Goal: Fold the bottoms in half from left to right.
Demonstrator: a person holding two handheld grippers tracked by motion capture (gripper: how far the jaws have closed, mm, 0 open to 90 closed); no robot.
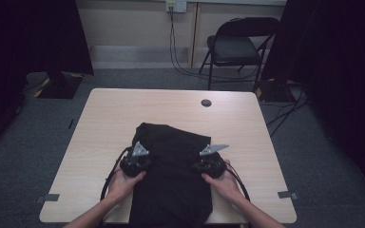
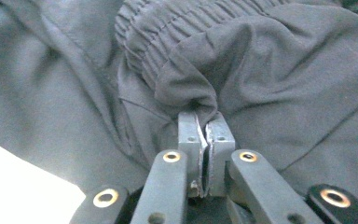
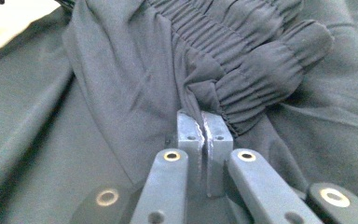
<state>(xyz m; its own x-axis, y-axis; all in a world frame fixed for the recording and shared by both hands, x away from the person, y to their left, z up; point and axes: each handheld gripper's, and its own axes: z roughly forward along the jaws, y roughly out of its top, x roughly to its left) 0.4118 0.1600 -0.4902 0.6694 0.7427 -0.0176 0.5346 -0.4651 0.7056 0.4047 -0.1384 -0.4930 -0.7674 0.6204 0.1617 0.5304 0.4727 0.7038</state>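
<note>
A black garment (image 1: 173, 175) with an elastic gathered band lies on the light wooden table (image 1: 123, 109), running from the middle to the near edge. My left gripper (image 1: 135, 161) sits at its left side, and its jaws are shut on a fold of the black cloth (image 2: 186, 86) just below the gathered band (image 2: 140, 42). My right gripper (image 1: 210, 161) sits at the garment's right side, its jaws shut on cloth beside the gathered band (image 3: 256, 70). Both hands hold the grippers low over the garment.
A round cable hole (image 1: 206, 102) lies near the table's far edge. A black folding chair (image 1: 235, 45) stands beyond the table on the grey floor. Tape marks (image 1: 51, 197) sit at the table's near corners. Dark curtains flank both sides.
</note>
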